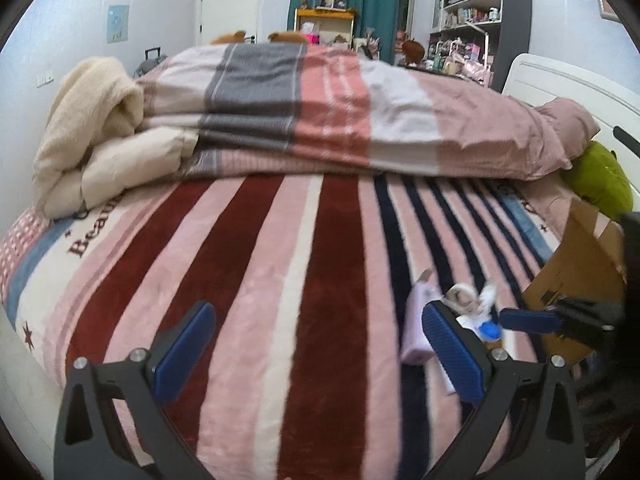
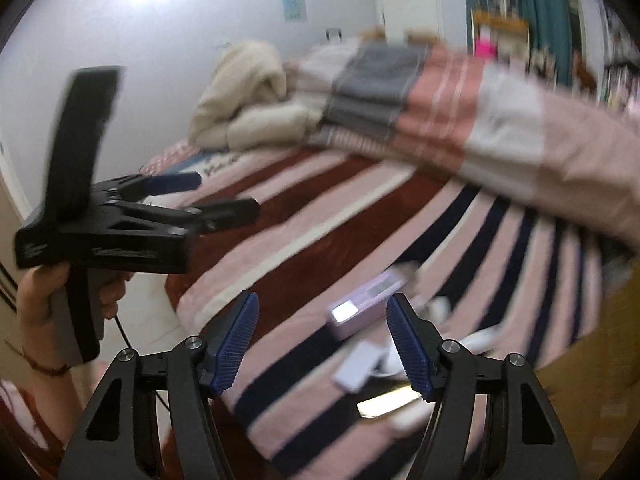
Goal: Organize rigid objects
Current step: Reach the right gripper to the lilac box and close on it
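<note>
Covering most of both views is the bed (image 1: pixel 248 264), spread with a plush striped blanket (image 1: pixel 332 280) in dark red, pink, cream and navy; a folded striped duvet (image 1: pixel 320 108) and a cream blanket (image 1: pixel 92 120) are heaped at its far side. Beyond them we see pale walls, a teal curtain (image 1: pixel 360 0) and crowded shelves (image 1: pixel 468 4). At the right edge of the bed stands a cardboard box (image 1: pixel 576 272), which we judge to be where the items should go.

Our left gripper (image 1: pixel 316 344) hangs over the stripes with its blue pads wide apart and nothing between them. Our right gripper (image 2: pixel 322 340) has its tongs apart too, about half spread, with nothing touching the pads.

The things to sort lie on the navy stripes near the box: a lilac rectangular case (image 2: pixel 364 308), a small white flat piece (image 2: pixel 358 366) just beside it, and a little cluster (image 1: pixel 476 304) with a blue cap that is too blurred to name.

We judge the lilac case light, stiff and smooth, so it could slip. Pinching across its narrower sides near the middle looks safest. The soft pile should give under the tips, letting them sink beside it.
</note>
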Motion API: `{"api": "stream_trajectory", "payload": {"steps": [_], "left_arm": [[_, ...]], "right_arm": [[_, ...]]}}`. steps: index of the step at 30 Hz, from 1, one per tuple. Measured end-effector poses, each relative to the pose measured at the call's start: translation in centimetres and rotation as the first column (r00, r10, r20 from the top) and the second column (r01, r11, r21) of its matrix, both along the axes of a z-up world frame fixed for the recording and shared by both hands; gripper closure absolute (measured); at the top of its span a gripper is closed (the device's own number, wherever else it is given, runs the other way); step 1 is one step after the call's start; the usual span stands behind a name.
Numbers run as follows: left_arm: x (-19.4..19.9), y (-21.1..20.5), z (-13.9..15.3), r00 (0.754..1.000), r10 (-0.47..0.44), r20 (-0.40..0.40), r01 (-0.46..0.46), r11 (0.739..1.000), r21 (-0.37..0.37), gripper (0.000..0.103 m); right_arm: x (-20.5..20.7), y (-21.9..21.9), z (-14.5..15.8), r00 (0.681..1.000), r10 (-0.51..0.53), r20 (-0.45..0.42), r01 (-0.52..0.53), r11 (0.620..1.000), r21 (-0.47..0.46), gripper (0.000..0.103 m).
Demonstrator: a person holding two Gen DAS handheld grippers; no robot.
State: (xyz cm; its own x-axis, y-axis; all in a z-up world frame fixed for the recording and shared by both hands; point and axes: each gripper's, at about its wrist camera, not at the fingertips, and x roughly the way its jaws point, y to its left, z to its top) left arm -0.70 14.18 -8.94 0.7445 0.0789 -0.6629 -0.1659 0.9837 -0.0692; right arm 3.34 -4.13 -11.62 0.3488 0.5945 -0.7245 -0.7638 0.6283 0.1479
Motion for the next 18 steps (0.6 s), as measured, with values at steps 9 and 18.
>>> {"api": "stream_trajectory", "payload": {"steps": [9,18], "left_arm": [[-0.2,1.9,-2.7,1.0,0.001,-0.019,-0.002,1.0,-0.002,0.0],[-0.1,2.6,-3.1,0.998,-0.064,-0.023,0.061,0.993,-0.106,0.0]], "right_arm": [[7.2,3.3,-8.5,0.962,-0.217,-0.168,0.205,0.975,-0.091,0.054],[7.1,4.9,-8.0,0.99,-0.097,-0.1,0.082,0.986,-0.146,0.08]]}}
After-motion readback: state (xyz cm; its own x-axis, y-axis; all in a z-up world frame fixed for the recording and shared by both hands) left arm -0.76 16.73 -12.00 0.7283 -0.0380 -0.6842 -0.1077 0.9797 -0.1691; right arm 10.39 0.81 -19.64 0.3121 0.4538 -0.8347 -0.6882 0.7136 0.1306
